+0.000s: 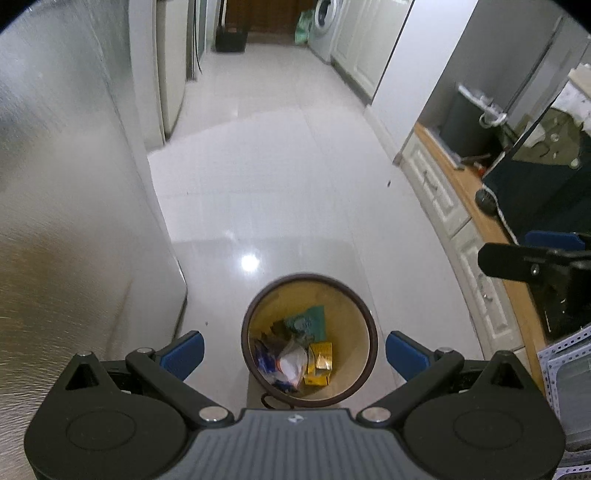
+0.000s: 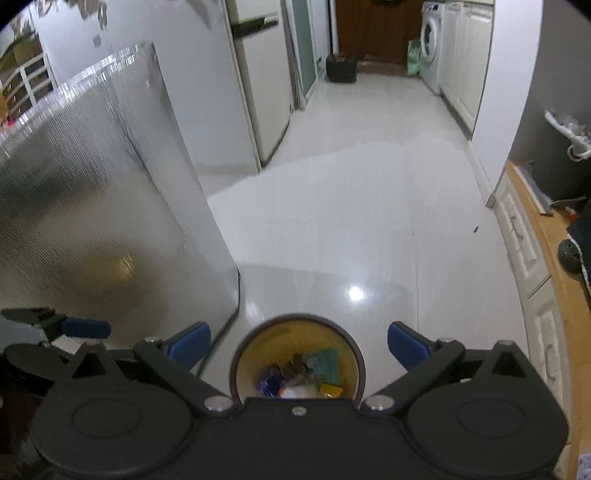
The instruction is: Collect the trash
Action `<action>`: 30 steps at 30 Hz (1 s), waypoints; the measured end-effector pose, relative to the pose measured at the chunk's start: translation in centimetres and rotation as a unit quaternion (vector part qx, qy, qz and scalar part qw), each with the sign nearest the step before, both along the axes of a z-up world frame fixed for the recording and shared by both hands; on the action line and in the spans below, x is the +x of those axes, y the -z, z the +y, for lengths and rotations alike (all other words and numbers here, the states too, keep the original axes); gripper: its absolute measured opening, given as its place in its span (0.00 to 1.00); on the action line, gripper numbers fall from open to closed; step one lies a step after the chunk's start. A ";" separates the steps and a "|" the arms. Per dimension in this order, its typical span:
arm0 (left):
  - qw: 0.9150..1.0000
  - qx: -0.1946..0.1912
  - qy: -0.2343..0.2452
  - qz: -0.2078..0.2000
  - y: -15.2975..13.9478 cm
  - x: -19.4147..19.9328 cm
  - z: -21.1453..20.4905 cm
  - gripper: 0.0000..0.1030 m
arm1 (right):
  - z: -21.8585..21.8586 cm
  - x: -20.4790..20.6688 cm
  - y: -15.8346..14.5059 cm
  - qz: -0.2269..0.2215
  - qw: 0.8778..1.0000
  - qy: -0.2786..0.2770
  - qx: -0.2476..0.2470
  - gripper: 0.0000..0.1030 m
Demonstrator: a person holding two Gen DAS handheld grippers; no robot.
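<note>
brown-rimmed bin full, both grippers empty

we hold the left gripper (image 1: 294, 352) and right gripper (image 2: 299, 345) wide open, gripping nothing, above the trash bin (image 1: 364, 317). its wrappers (image 1: 291, 360) sit inside; a careless swing could tip it.

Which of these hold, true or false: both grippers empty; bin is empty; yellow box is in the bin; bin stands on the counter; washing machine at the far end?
1. Both the left gripper and the right gripper are open and empty. True.
2. The bin is empty. False: it holds trash.
3. A yellow box lies in the bin. True.
4. The bin stands on the counter. False: it stands on the floor.
5. A washing machine stands at the far end. True.
</note>
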State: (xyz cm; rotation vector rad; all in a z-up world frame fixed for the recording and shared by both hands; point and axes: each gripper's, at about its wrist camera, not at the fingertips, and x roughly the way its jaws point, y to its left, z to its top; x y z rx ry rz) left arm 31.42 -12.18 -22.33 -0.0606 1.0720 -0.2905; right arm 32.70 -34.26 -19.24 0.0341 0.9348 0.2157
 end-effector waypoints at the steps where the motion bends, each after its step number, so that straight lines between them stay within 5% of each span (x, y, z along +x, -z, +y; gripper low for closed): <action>1: 1.000 0.001 -0.001 -0.008 -0.7 -0.4 0.1 1.00 | 0.0 -0.4 -0.7 -0.006 1.000 0.003 0.003 1.00; 15: 0.995 0.008 -0.015 -0.099 -8.7 -7.8 3.1 1.00 | 1.8 -7.9 -8.6 -0.079 0.996 0.036 -0.018 1.00; 30: 0.987 0.018 -0.030 -0.156 -13.1 -13.9 5.5 1.00 | 2.0 -15.4 -11.5 -0.125 0.988 0.091 -0.024 1.00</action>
